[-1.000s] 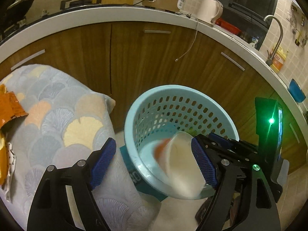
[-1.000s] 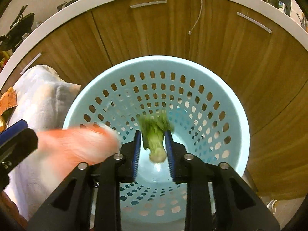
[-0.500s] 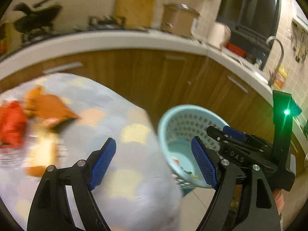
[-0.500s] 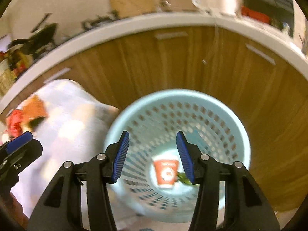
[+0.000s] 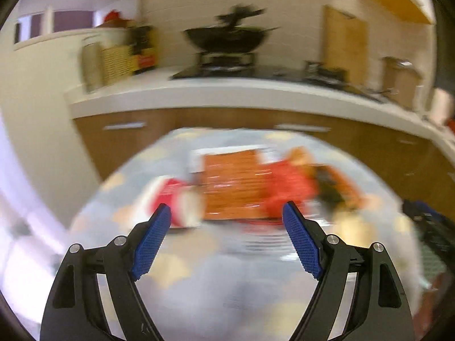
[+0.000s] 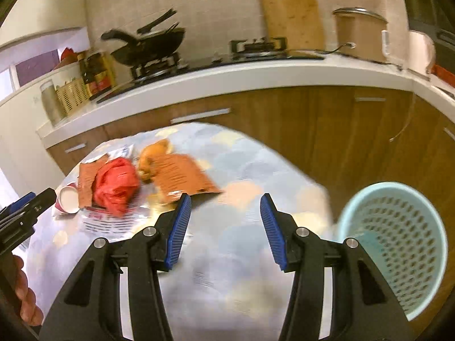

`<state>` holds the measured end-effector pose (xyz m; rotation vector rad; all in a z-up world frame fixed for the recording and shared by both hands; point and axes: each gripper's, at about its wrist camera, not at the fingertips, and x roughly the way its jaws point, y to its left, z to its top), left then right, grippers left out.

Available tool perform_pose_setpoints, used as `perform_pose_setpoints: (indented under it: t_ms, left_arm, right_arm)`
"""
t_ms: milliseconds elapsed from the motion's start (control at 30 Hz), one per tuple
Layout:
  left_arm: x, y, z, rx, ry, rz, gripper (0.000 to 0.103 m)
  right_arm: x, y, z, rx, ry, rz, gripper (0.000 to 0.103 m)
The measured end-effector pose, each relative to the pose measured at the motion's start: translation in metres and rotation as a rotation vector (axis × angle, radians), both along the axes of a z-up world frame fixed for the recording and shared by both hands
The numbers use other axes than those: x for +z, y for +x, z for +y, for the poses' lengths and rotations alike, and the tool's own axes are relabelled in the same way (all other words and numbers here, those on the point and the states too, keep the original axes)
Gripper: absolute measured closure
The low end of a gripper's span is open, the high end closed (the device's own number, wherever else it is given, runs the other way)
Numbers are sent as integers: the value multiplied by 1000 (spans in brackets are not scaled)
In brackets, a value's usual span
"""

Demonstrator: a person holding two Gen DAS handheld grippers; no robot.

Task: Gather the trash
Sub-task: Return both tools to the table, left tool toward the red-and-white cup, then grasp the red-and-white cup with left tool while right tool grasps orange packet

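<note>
- Blue-padded jaws of the left gripper (image 5: 227, 221) stood wide apart and empty; those of the right gripper (image 6: 224, 216) were parted too, grasping nothing.
- Ahead on the bench (image 6: 256, 170) lay the remaining trash: a red bag (image 6: 115, 183), orange wrapper (image 6: 182, 176) and paper cup (image 6: 68, 199).
- The basket (image 6: 398, 244) stood beside the bench, right; collecting looked unfinished.

Red bag (image 6: 115, 186), wrappers (image 6: 182, 176) on table; basket (image 6: 398, 244) beside.

Right gripper (image 6: 224, 218) jaws apart and empty, trash pile (image 6: 142, 182) on table (image 6: 241, 270), blue basket (image 6: 398, 250) right
</note>
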<state>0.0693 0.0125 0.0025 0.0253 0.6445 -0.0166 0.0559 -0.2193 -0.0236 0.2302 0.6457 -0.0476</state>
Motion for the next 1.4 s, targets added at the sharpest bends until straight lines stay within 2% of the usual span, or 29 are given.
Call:
perform_pose_setpoints:
  t_ms: [100,133,267,400,700,800,833,867,900,967,1167,1300,1333,1367,1400]
  left_arm:
    - [-19,25,25,64,48,66,25]
    - [-22,30,30,72,59,78,25]
    - [-35,47,39,78,85,124,25]
    - [-42,44,51,89,73,148,28]
    - [-44,31,117,170,42,164,28]
    - [-40,28,130,139,-11,167,29]
    - [-37,26,133,80,-83,165,29]
    - [-34,24,134,42,-129,162,27]
    - [-32,23,133,19,-159,160,20]
    - [-30,28,128,13,-204,162,14]
    - [-46,58,106,81,-153,205,14]
    - [-48,67,106,132,-129,195,17]
    - [-48,69,105,136,-117,196,21]
    - [-49,70,104,130,-117,202,30]
    - [-50,70,104,130,-120,210,34]
  right_arm:
    - [-14,11,18,7,-12,41,56]
    - [-15,12,22,0,-42,46,56]
    - [-17,14,20,3,-38,53,56]
    - [-18,14,14,7,-9,58,56]
    - [-17,14,22,20,-46,50,56]
    - [-17,14,22,18,-44,50,56]
    - [-17,14,22,18,-45,51,56]
    - [-17,14,22,19,-46,52,56]
    - [-17,14,22,20,-48,52,56]
    - [-17,14,23,21,-54,51,56]
    - [-15,13,25,44,-52,44,56]
    - [-16,14,27,75,-47,52,56]
    - [-16,15,29,87,-48,61,56]
    - [-17,15,31,95,-48,66,56]
    - [-17,14,34,109,-48,74,56]
